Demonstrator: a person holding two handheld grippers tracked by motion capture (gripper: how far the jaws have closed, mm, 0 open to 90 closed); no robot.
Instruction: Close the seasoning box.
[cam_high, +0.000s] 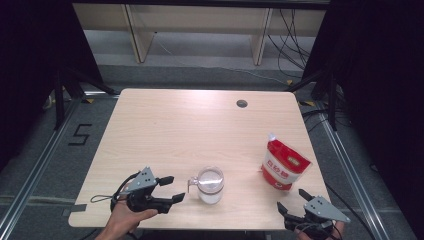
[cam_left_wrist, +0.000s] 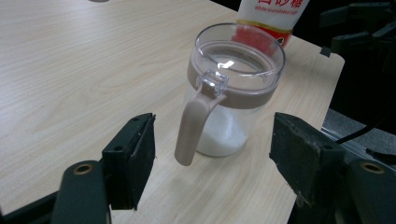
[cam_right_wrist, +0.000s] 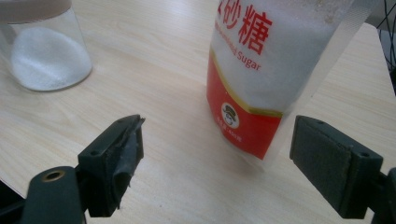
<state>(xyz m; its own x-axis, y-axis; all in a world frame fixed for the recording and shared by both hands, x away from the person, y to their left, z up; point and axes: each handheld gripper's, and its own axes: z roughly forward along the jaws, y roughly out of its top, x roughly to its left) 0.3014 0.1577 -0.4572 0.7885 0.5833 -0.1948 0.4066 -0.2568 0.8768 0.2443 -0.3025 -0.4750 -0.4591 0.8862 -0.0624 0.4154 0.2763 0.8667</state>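
Observation:
A clear jar with a taupe lid and handle stands near the table's front edge, holding white sugar at its bottom. My left gripper sits just left of it, open, with the handle a little ahead of the jaws and untouched. A red-and-white sugar bag stands upright to the right of the jar. My right gripper is open below the bag, with nothing between its jaws.
The light wooden table has a round cable hole near its far edge. Shelving legs and loose cables lie on the floor beyond. The table's right corner is close behind the jar.

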